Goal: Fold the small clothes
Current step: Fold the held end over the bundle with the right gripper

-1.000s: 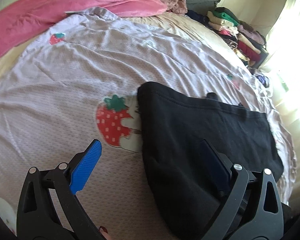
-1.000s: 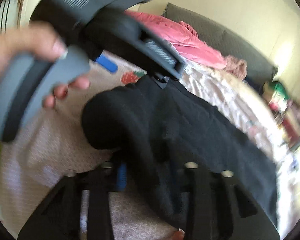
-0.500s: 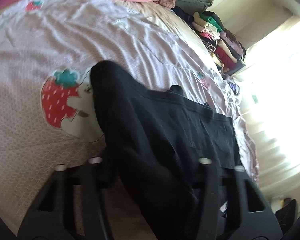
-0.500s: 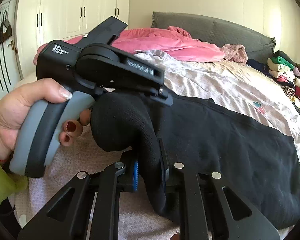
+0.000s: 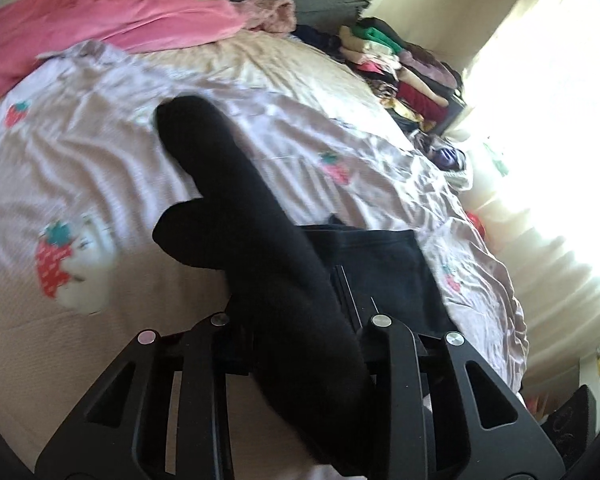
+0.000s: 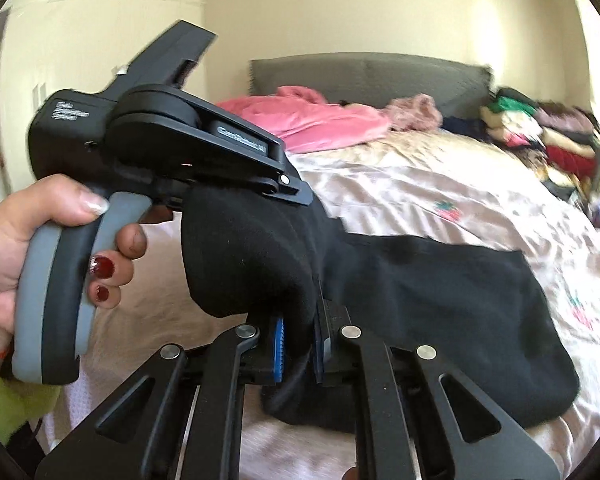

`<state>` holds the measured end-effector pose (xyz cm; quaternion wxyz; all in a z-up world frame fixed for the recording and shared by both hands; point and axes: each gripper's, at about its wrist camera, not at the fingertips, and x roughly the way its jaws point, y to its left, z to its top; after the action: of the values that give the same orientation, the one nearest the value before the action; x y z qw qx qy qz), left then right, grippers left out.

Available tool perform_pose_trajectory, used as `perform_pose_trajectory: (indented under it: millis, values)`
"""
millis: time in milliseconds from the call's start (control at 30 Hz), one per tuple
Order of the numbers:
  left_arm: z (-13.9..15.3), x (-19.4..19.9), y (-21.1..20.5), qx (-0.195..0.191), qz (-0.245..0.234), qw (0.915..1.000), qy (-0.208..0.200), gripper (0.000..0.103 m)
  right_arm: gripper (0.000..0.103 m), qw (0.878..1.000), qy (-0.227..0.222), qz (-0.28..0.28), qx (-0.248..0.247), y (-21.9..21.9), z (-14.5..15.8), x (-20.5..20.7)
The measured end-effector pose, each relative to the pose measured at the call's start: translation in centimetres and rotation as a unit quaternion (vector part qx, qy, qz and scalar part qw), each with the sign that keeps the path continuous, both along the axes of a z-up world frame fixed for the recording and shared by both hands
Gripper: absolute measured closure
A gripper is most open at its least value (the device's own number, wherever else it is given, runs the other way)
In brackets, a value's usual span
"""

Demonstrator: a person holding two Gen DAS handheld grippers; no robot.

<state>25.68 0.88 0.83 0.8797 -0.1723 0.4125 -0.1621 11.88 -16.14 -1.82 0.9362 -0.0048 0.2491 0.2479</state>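
A black garment point(image 5: 260, 248) lies on a pale strawberry-print bedspread point(image 5: 80, 152). Its near edge is lifted off the bed. My left gripper point(image 5: 300, 320) is shut on that edge, and the cloth drapes over its fingers and hides the pads. In the right wrist view my right gripper point(image 6: 300, 344) is shut on the black garment point(image 6: 440, 312) too, with a fold pinched between the blue pads point(image 6: 278, 340). The left gripper point(image 6: 284, 188) shows there, held by a hand, just above and left of the right one. The far part of the garment rests flat on the bed.
A pink blanket point(image 5: 100, 20) and a grey headboard point(image 6: 372, 76) are at the far end of the bed. A stack of folded clothes point(image 5: 400, 68) sits at the far right. A bright window point(image 5: 540, 120) is on the right.
Both grippers have risen, lifting the garment's near edge higher off the bed. One second ago the left gripper was open over the cloth; it has since shut on it.
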Motion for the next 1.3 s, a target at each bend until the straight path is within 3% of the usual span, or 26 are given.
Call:
perform_pose_trajectory:
  millis: [300,667,833,967,1067,1167,1300]
  values:
    - [1.0,1.7,-9.1,0.024,-0.036,0.9991,0.000,0.081,0.094,0.995,0.027,-0.073,0.057,-7.2,-0.2,-0.9]
    - [-1.8,2.5,-16.0,0.036,-0.054,0.9977,0.021,0.081,0.094,0.982,0.083,-0.129,0.114,-13.3,-2.9,-0.7]
    - [-3.7,3.3,-16.8,0.004,-0.042,0.9983,0.040,0.071,0.094,0.974,0.118,-0.140,0.131,-14.1,-4.2,-0.1]
    - [-4.5,3.2,-16.4,-0.047,-0.053,0.9964,0.047,0.043,0.091,0.970,0.141,-0.148,0.132,-14.7,-5.1,0.5]
    - [-3.4,2.5,-14.9,-0.070,-0.049,0.9959,0.029,0.042,0.082,0.960,0.171,-0.172,0.137,-15.8,-6.3,0.9]
    - [-3.2,2.0,-13.3,-0.045,-0.037,0.9981,0.022,0.042,0.081,0.948,0.202,-0.178,0.172,-17.2,-7.0,0.8]
    - [-4.1,1.0,-11.9,0.020,-0.032,0.9991,0.019,0.044,0.070,0.944,0.203,-0.169,0.200,-17.9,-6.4,0.2]
